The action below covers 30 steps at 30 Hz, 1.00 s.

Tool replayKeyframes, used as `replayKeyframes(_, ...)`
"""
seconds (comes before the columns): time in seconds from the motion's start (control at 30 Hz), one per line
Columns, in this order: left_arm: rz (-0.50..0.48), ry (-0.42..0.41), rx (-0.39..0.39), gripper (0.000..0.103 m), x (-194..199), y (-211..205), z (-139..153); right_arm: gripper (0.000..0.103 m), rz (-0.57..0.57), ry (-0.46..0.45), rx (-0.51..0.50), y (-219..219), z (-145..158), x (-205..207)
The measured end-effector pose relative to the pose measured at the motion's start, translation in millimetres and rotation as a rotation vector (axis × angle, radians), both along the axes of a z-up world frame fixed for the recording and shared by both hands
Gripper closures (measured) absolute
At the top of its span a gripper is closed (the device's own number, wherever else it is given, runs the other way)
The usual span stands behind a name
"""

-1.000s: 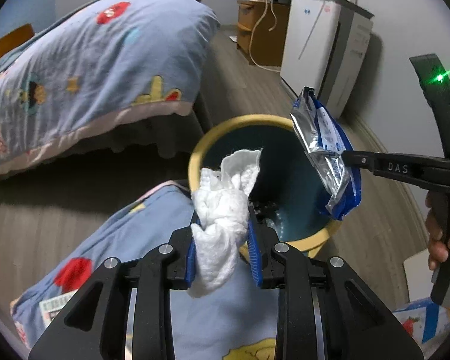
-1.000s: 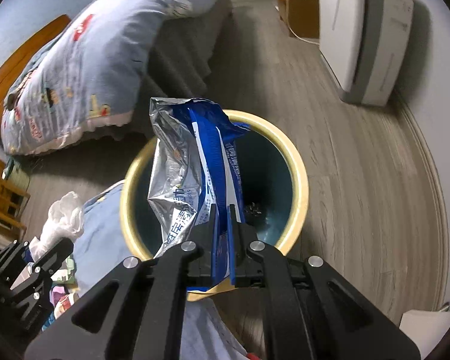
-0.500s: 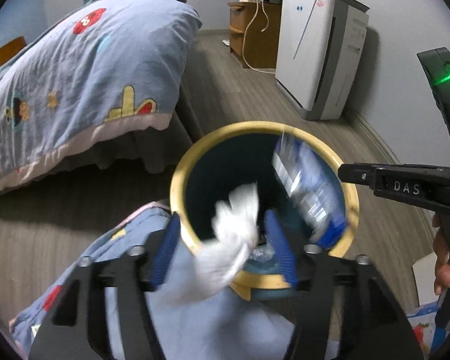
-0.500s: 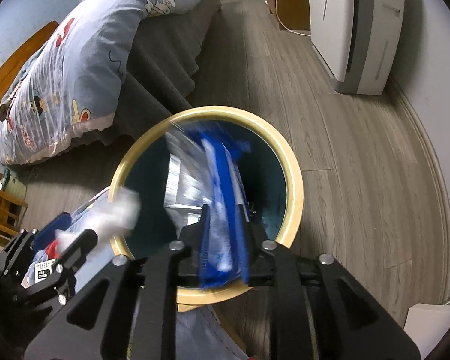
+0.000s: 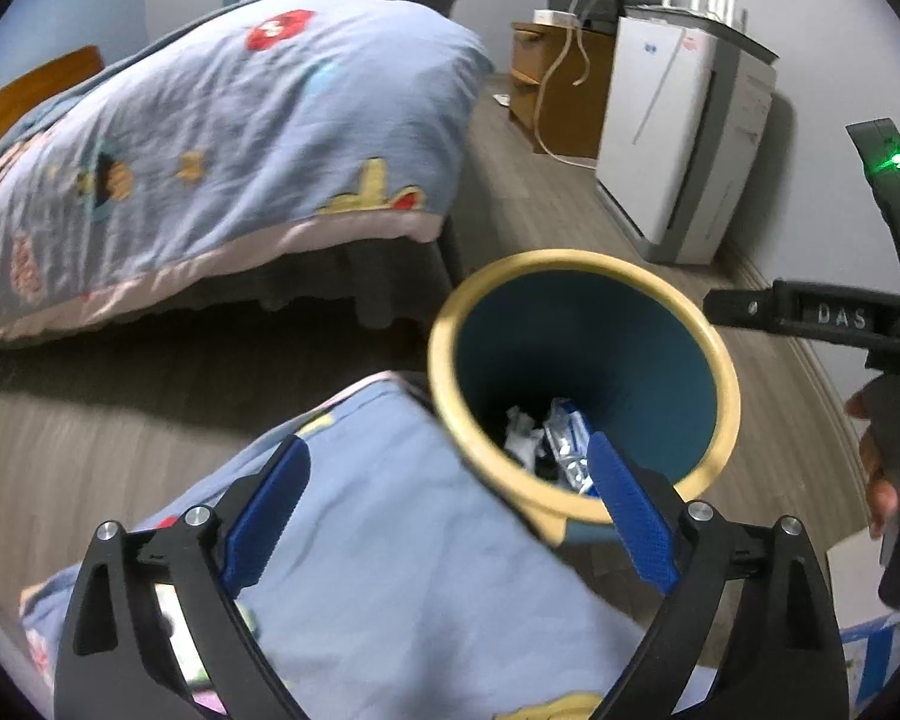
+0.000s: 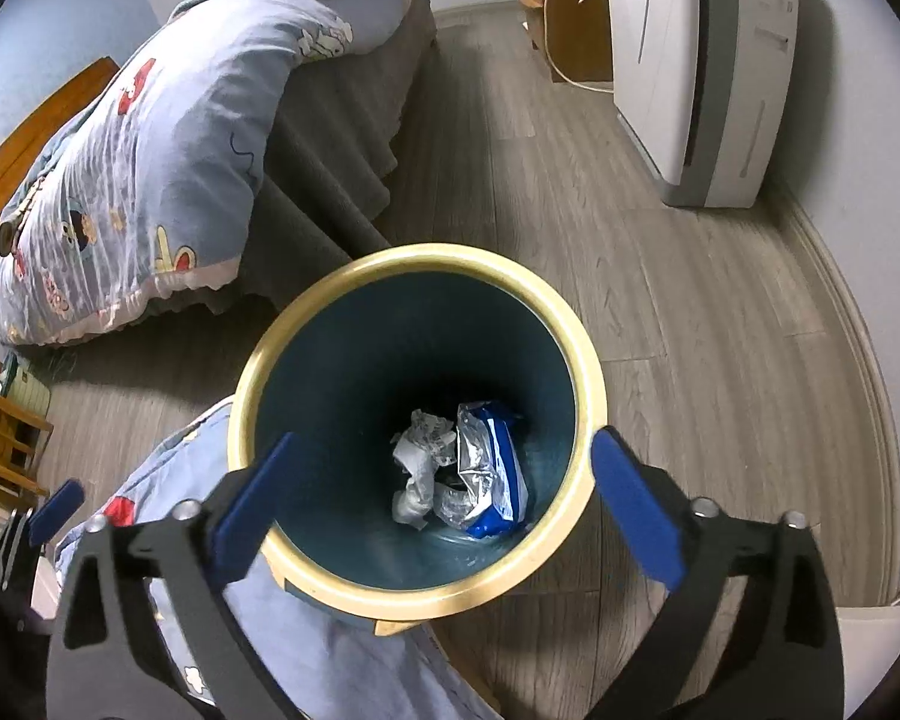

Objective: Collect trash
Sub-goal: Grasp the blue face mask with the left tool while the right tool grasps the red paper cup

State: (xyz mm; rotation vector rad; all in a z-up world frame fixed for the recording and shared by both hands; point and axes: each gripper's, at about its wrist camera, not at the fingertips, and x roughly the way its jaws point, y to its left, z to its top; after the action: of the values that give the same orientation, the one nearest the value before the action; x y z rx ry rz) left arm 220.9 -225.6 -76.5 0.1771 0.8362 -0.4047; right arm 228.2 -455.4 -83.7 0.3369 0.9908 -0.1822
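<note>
Trash sits at the bottom of the yellow-rimmed bin (image 6: 417, 264): a crumpled tissue (image 6: 417, 468), soft and weightless, touching a crinkly, slippery foil wrapper (image 6: 489, 468) I'd pinch by an edge, while my left gripper (image 5: 444, 510) and right gripper (image 6: 444, 504) hang spread apart, holding nothing.

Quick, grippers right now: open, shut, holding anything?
Left gripper: open, empty.
Right gripper: open, empty; the tissue and wrapper lie in the bin.
</note>
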Motion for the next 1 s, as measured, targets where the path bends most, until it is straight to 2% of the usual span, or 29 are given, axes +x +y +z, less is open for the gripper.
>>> replayKeyframes(0.17,0.027,-0.007,-0.012,0.009,-22,40,17,0.006,0.04,-0.027,-0.041,20,15,1)
replayKeyframes(0.33,0.08,-0.041,0.015,0.008,-48,97,38,0.006,0.124,-0.063,-0.078,55,30,4)
replayKeyframes(0.53,0.167,-0.076,0.07,0.007,-74,164,54,0.006,0.228,-0.075,-0.053,104,38,4)
replayKeyframes(0.7,0.266,-0.061,0.071,0.007,-90,215,42,0.006,0.35,-0.065,-0.069,160,38,-1)
replayKeyframes(0.8,0.315,-0.016,0.057,0.007,-94,238,31,0.006,0.433,-0.049,-0.086,194,33,-13)
replayKeyframes(1.0,0.335,0.037,0.101,0.007,-112,262,11,0.006,0.533,0.019,-0.111,249,15,-39)
